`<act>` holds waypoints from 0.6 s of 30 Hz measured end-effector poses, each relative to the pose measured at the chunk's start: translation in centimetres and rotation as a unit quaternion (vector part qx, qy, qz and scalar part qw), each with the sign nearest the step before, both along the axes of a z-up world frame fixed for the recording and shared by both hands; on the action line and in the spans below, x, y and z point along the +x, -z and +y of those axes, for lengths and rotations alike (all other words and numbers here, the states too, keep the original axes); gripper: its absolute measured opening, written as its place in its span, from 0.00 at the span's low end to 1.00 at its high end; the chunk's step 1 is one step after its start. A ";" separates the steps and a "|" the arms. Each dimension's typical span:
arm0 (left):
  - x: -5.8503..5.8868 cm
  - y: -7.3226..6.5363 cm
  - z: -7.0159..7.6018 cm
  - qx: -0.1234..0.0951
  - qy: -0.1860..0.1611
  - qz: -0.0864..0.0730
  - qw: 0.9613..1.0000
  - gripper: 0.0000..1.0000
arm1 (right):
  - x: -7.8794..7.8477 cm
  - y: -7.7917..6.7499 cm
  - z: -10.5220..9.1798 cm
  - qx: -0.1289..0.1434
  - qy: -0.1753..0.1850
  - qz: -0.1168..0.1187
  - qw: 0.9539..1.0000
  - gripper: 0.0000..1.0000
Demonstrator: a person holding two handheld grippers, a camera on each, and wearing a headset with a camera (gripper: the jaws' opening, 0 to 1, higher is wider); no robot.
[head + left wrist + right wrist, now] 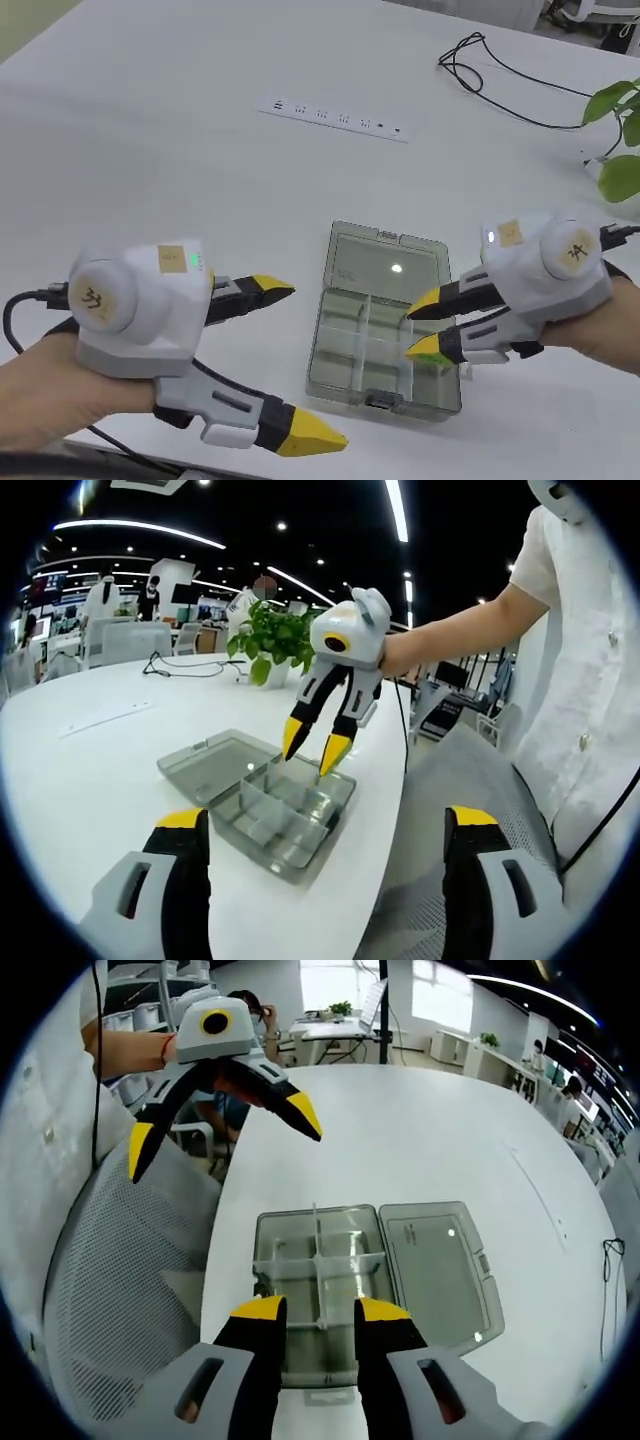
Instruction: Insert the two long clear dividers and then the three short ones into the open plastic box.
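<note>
**Currently: right gripper narrow over box, left spread wide**

My right gripper [320, 1310] has its jaws a small gap apart, and I can see nothing pinched. Its tips are over the right-hand cells of the open plastic box [340, 385]. Straight ahead of the tips, clear dividers [318, 1250] stand inside, crossing into cells. Beyond them the lid [390, 262] lies flipped back flat. My left gripper [305, 362] is spread wide and holds nothing. It's off the box's left side, over the white table [150, 150].

A white power strip [333, 118] lies on the bench [150, 170]; a black cable [445, 65] loops near a plant [622, 140] at its edge.
</note>
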State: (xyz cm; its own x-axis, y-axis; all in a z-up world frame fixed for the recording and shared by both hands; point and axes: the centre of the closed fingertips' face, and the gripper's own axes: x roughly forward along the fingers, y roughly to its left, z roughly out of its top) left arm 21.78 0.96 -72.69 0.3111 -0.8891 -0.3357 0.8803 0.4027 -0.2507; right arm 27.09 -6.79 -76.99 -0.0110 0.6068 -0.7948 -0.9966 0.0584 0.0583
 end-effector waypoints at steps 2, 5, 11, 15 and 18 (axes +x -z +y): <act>0.0 0.0 0.0 0.001 0.001 -0.001 1.000 1.00 | 0.0 -0.4 -0.4 0.003 0.006 -0.002 1.000 0.30; -0.1 0.0 0.0 0.003 0.001 -0.001 1.000 1.00 | 0.1 -0.8 -1.1 0.006 0.014 -0.004 1.000 0.33; 0.0 -0.1 0.1 0.003 0.000 -0.002 1.000 1.00 | -0.1 -1.2 -2.9 0.002 0.024 -0.007 1.000 0.39; 0.0 -0.1 0.2 0.002 -0.001 -0.004 1.000 1.00 | -0.1 -0.9 -4.8 -0.011 0.037 -0.007 0.999 0.43; -0.1 -0.1 0.2 0.003 -0.001 -0.003 1.000 1.00 | -0.3 -0.6 -6.2 -0.021 0.043 -0.007 0.999 0.46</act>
